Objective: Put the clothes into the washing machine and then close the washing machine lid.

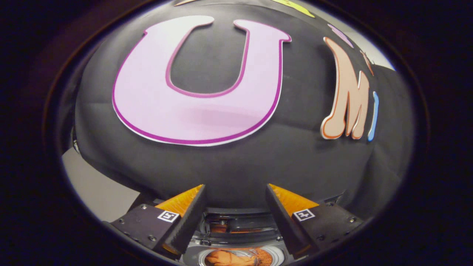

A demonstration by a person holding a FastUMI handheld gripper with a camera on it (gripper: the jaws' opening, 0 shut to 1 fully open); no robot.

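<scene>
With orange clothes [231,258] seen inside the washing machine [236,236] at bottom centre, the gripper [235,192], jaws wide and empty, is best lowered onto the lid.

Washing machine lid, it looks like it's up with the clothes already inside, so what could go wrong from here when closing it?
1. The tongs are open, empty and aimed at the booth wall, with the washing machine low between them, so a reach for the lid could miss or snag the cloth.
2. The orange clothes sit near the drum's opening; whether an edge hangs over the rim is hard to tell, and the lid might trap it.
</scene>
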